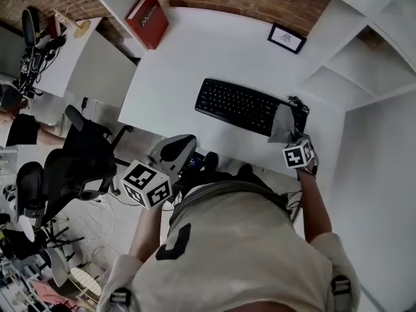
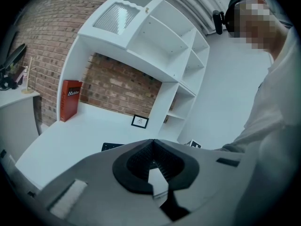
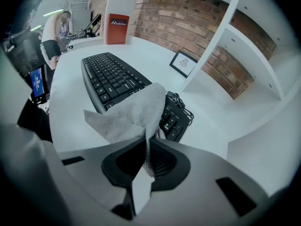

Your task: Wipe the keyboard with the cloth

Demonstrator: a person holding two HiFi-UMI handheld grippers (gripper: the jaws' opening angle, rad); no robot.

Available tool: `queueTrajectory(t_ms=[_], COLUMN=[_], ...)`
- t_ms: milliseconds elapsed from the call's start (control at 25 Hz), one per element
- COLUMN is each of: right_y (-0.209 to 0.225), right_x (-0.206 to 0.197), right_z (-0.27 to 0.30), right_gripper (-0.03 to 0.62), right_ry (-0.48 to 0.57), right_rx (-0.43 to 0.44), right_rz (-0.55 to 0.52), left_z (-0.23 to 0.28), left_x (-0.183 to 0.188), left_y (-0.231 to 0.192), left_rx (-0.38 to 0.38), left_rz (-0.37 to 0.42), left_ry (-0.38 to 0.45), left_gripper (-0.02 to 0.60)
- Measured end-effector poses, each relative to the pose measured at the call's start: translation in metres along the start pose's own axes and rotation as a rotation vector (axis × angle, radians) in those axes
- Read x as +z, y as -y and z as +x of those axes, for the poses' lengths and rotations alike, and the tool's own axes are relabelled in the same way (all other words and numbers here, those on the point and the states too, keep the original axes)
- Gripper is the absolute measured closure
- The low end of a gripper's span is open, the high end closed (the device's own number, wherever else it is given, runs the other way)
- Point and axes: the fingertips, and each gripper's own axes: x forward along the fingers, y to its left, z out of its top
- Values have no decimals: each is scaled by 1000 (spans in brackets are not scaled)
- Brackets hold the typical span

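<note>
The black keyboard (image 1: 250, 106) lies across the white desk (image 1: 195, 57). My right gripper (image 1: 290, 136) hovers at its right end, shut on a grey cloth (image 1: 283, 123) that drapes onto the end keys. In the right gripper view the cloth (image 3: 129, 114) fans out from the pinched jaws of that gripper (image 3: 146, 138) over the keyboard (image 3: 113, 76). My left gripper (image 1: 177, 147) is held off the desk's front edge, near my body. In its own view the left gripper (image 2: 153, 140) has its jaws shut with nothing between them, and only a corner of the keyboard (image 2: 110, 146) shows.
A red book (image 1: 148, 19) leans at the desk's back left, and a small framed picture (image 1: 286, 38) stands at the back right. White shelves (image 1: 364, 64) rise on the right. A cable (image 3: 181, 105) coils at the keyboard's right end. Black office chairs (image 1: 71, 161) stand left of the desk.
</note>
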Motion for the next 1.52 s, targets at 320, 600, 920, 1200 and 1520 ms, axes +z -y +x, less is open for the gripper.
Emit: queueTrajectory(t_ms=[320,600,920,1200,1520], right_y=[26,48,60,28,-45], right_x=[-34,-60,-30,52,148], right_z=[-8,-4,-26,-68,-85], right_gripper=[580,580,580,580,580], right_ry=[-15,-45,183,378,412], right_rx=[-17,-6,77,145,171], right_rz=[72,97,281,372,338], left_z=[19,22,2,-40,-70], left_x=[4,4,1,8,12], left_y=[20,24,2,-58,-132], left_rx=[-22,32,184,262,186], left_rz=[35,37,42,71,31], left_ry=[-21,-18,-27,5,63], left_gripper=[578,578,578,578,578])
